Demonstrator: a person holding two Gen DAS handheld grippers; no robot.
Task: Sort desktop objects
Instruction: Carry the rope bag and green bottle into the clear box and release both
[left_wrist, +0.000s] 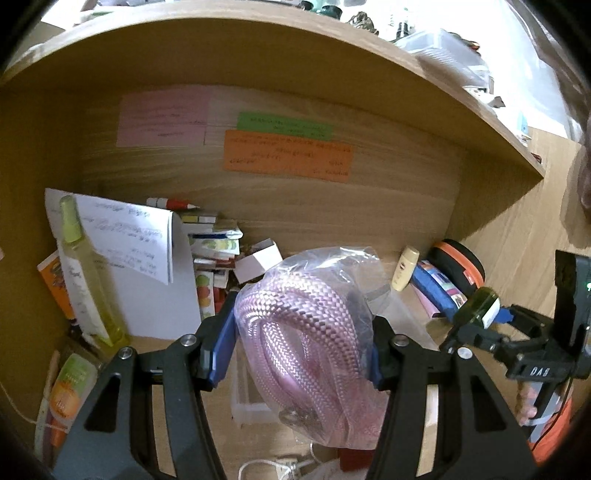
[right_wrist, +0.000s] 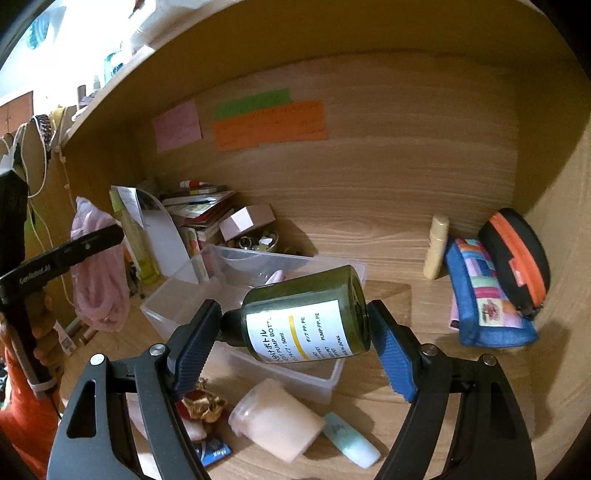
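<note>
Surface (right_wrist: 369, 258) of pale wood sits under a shelf, with a wooden back wall that carries three paper notes: one pink (left_wrist: 162, 120), one green (left_wrist: 284, 125) and one orange (left_wrist: 288, 155). The writing on them is too blurred to read.

In the left corner a pile of books and papers (left_wrist: 210, 254) is half hidden behind a white sheet (left_wrist: 147, 266), so I cannot count them. One clear plastic bin (right_wrist: 236, 280) stands in the middle; the right gripper covers its near wall. Two pouches lie at the right, one blue patchwork (right_wrist: 487, 299) and one black with an orange zip (right_wrist: 517, 262), touching each other. One small cream bottle (right_wrist: 436, 247) leans beside them. One tall yellow spray bottle (left_wrist: 88, 273) stands at the left.

The left gripper (left_wrist: 299, 350) has its jaws closed on a clear bag with a pink braided cable (left_wrist: 303, 332); the bag fills the gap between the blue pads and bulges above and below them.

The right gripper (right_wrist: 291, 343) grips one dark green pump bottle (right_wrist: 306, 317) lying crosswise, its cap against the left pad and its base against the right pad, held above the bin.

Below it lie one pale jar (right_wrist: 277, 421), one mint tube (right_wrist: 351, 439) and something gold and crumpled (right_wrist: 203, 402), perhaps a wrapper.
</note>
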